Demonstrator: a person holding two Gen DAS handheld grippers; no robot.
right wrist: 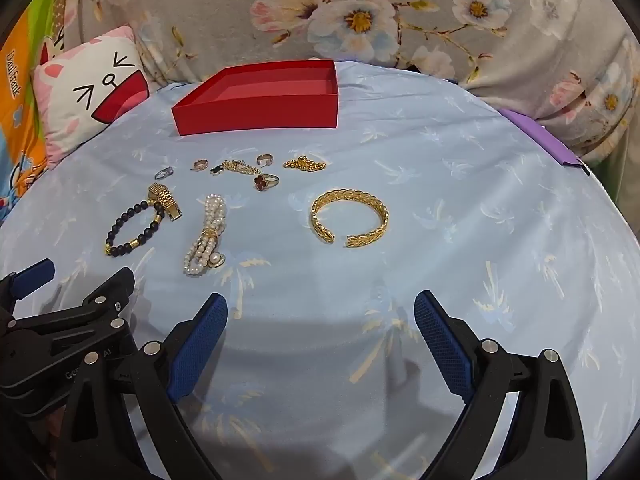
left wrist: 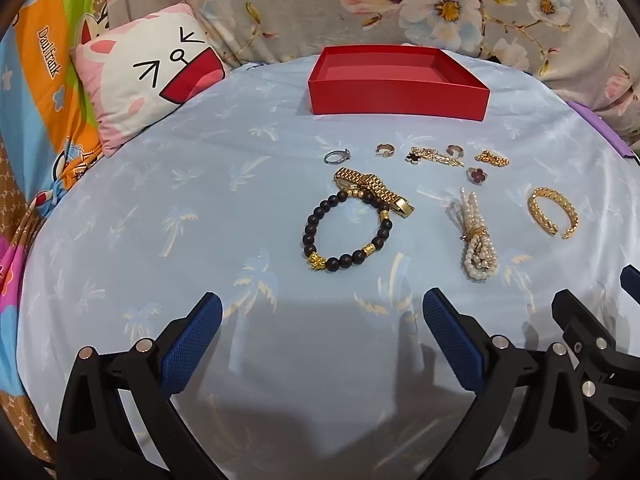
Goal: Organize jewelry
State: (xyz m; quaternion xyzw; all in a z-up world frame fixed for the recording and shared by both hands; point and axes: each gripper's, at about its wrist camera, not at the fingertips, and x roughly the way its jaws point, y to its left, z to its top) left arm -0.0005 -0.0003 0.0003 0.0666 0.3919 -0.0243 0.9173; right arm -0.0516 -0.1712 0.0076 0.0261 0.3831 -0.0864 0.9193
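An empty red box point(left wrist: 400, 96) point(right wrist: 260, 114) stands at the back of the light blue cloth. Before it lie a dark bead bracelet point(left wrist: 346, 232) point(right wrist: 132, 228), a gold watch point(left wrist: 376, 192) point(right wrist: 164, 200), a pearl strand point(left wrist: 478, 236) point(right wrist: 208, 236), a gold cuff bangle point(left wrist: 554, 212) point(right wrist: 350, 218), several rings and small gold chains point(left wrist: 436, 156) point(right wrist: 240, 168). My left gripper point(left wrist: 322, 320) hangs open, short of the bead bracelet. My right gripper point(right wrist: 320, 320) hangs open, short of the bangle. Nothing sits between either pair of fingers.
A cartoon cat pillow point(left wrist: 148, 80) point(right wrist: 88, 88) leans at the back left. Floral fabric point(left wrist: 360, 4) rises behind the box. A purple flat object point(right wrist: 540, 136) lies at the cloth's right edge. Each gripper shows at the other view's lower corner.
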